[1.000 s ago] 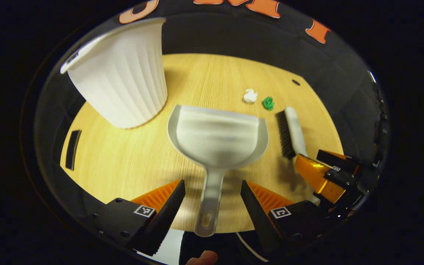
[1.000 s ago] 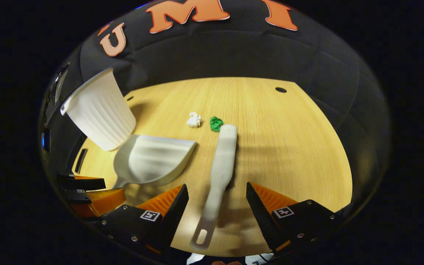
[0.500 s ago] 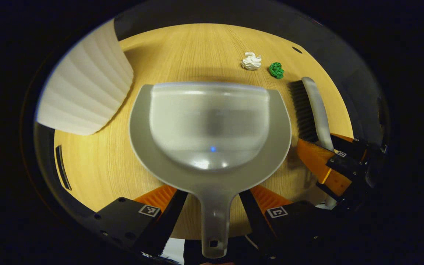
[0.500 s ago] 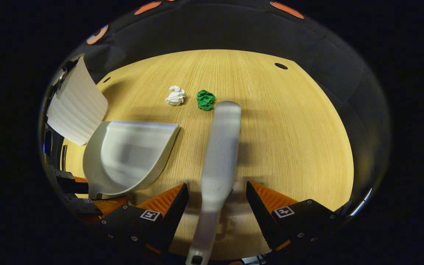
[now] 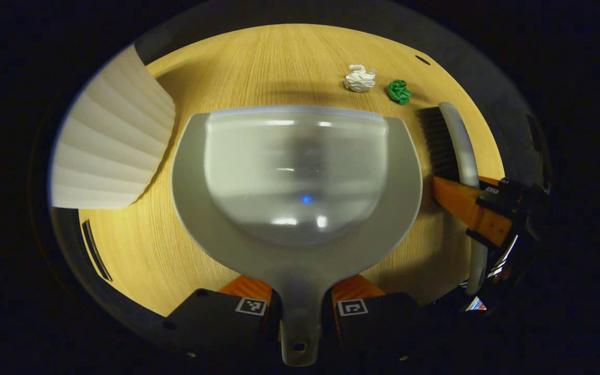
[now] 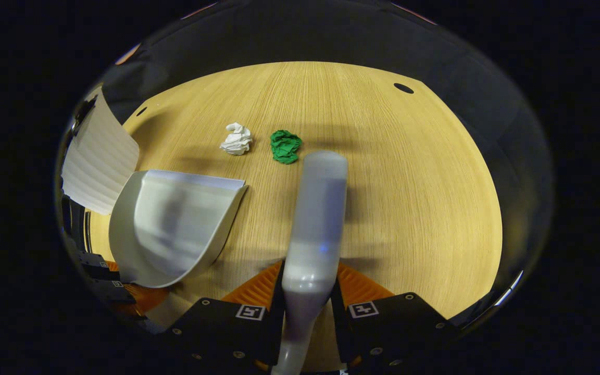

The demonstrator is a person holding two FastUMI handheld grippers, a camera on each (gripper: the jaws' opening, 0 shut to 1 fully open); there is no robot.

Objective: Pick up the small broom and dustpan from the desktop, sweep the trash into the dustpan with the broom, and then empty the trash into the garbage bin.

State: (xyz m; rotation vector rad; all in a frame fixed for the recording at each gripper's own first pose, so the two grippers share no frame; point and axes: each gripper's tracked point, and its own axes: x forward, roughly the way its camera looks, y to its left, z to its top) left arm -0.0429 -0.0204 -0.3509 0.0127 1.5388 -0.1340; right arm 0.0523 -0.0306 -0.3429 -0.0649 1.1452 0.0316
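Bare desktop [image 6: 409, 172] right of broom [image 6: 318, 208]; bin [image 5: 112, 151] crowds dustpan's [image 5: 295, 177] left.

Grey dustpan [image 5: 295, 172] beside grey broom [image 6: 318, 208]; paper wads [image 6: 236, 139] ahead

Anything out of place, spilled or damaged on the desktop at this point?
Nothing odd stands out. The white paper wad and green wad lie side by side on the desk, unswept. The left gripper clamps the dustpan handle, the right gripper the broom. The bin stands upright.
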